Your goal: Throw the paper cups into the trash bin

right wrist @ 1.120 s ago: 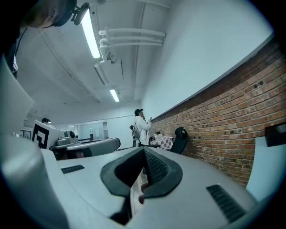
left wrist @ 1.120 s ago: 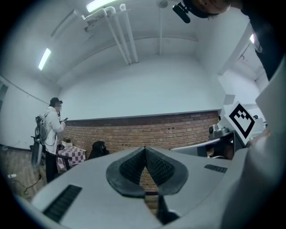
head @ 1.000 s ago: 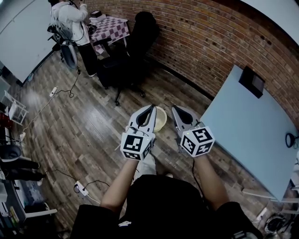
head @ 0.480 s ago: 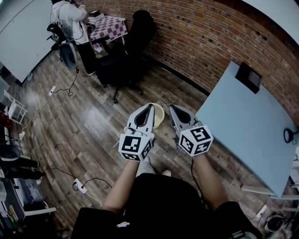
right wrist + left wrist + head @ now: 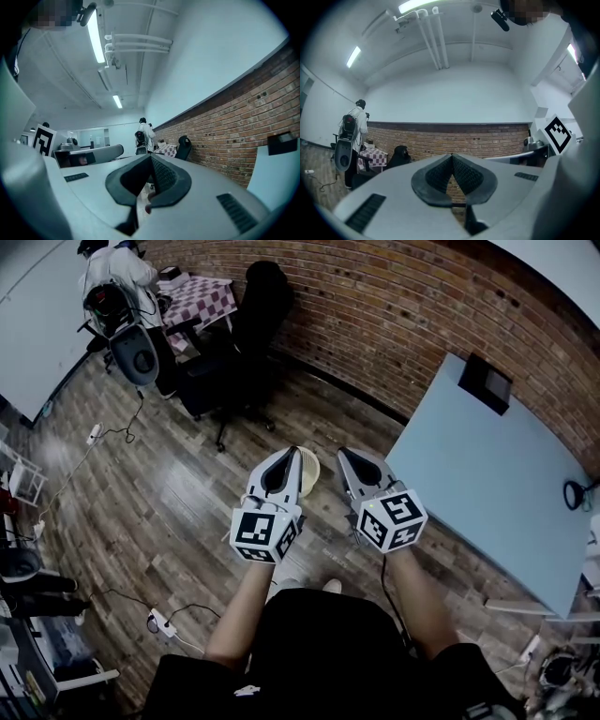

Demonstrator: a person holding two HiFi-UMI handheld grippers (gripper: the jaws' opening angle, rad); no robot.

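In the head view both grippers are held level in front of me over the wooden floor. My left gripper (image 5: 294, 452) is shut; in its own view the pads (image 5: 440, 176) meet and nothing shows between them. Just right of its tips shows a pale, round, ribbed rim (image 5: 309, 472), a cup or a bin seen from above. I cannot tell whether it is held or stands on the floor. My right gripper (image 5: 341, 454) is shut too, its pads (image 5: 164, 176) touching. A small pinkish spot (image 5: 146, 207) shows in the gap below them, too small to name.
A light blue table (image 5: 497, 484) with a black device (image 5: 484, 385) stands at the right, along the brick wall (image 5: 422, 315). A black office chair (image 5: 246, 334), a checkered table (image 5: 202, 298) and a person (image 5: 112, 282) are at the back left. Cables and a power strip (image 5: 159, 622) lie on the floor.
The whole room has slid left in the head view. Both grippers stay shut and have drifted slightly left and up, and the pale round rim has kept beside the left tips.
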